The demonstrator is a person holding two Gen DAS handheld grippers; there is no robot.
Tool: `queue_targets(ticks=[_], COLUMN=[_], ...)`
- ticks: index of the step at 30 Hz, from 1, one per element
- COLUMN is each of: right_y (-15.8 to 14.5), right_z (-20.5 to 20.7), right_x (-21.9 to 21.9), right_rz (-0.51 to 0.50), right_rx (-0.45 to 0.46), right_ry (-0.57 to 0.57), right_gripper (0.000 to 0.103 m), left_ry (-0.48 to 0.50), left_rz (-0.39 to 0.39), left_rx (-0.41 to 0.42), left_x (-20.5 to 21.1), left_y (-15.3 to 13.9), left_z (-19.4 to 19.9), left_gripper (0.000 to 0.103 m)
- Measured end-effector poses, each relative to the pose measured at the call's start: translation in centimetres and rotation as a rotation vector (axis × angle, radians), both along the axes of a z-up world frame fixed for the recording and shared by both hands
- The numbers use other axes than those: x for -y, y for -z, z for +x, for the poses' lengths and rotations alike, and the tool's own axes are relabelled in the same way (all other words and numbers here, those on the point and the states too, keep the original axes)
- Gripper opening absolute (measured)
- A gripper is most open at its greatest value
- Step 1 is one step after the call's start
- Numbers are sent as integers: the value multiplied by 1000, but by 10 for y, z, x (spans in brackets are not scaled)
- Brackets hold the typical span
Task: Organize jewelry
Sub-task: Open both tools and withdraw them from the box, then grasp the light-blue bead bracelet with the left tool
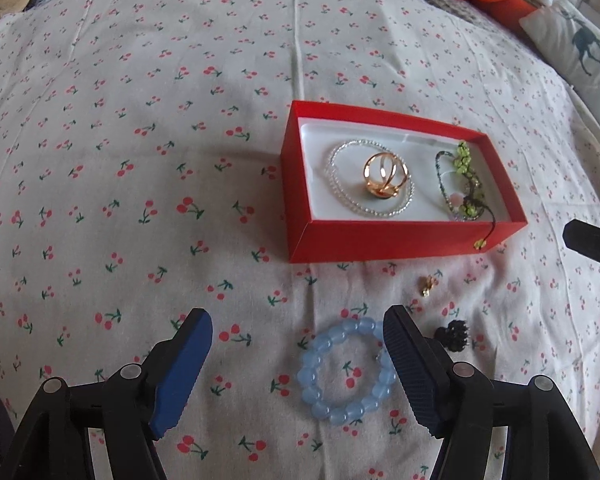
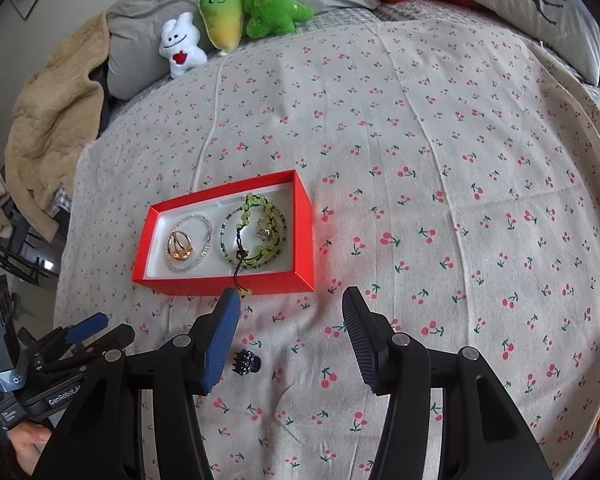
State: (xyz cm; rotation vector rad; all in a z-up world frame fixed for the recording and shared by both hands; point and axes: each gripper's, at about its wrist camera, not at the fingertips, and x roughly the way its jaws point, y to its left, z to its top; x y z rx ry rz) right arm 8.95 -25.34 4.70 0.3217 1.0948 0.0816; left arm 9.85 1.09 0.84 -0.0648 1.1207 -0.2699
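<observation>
Left jaws: left gripper [image 1: 298, 334] spread wide, empty; blue bead bracelet [image 1: 346, 371] flat on the cherry-print sheet [image 1: 140, 120] between them, touching the right-hand finger.
Right jaws: right gripper [image 2: 291, 306] wide apart, empty; black hair claw [image 2: 245, 362] just beside its left-hand finger.
Red box [image 2: 172, 278]: open; long axis left-right; holding clear bead bracelet [image 1: 342, 148], gold ring [image 1: 386, 176], green bead bracelet [image 2: 256, 254]; tassel draped over the near wall.
Writing: "GenRobot.AI" on the left gripper's body.

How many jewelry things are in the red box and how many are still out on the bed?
In the red box: 4 (clear bead bracelet, gold ring piece, green bead bracelet, dark bead bracelet)
On the bed sheet: 3 (blue bead bracelet, small gold charm, black hair clip)
Total: 7
</observation>
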Motion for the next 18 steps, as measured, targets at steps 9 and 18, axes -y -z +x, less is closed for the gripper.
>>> queue_targets(ticks=[9,18], right_y=[22,56], right_z=[-8,-33], right_x=[-20,-55], right_rz=[-21,-143], right_rx=[-93,-147], right_ry=[-66,-228], right_gripper=[57,65], left_ry=[69,196], left_rz=[29,90], left_rx=[-64,-21], left_x=[9,14], left_y=[18,44], left_z=[-17,-43], left_gripper=[82,86])
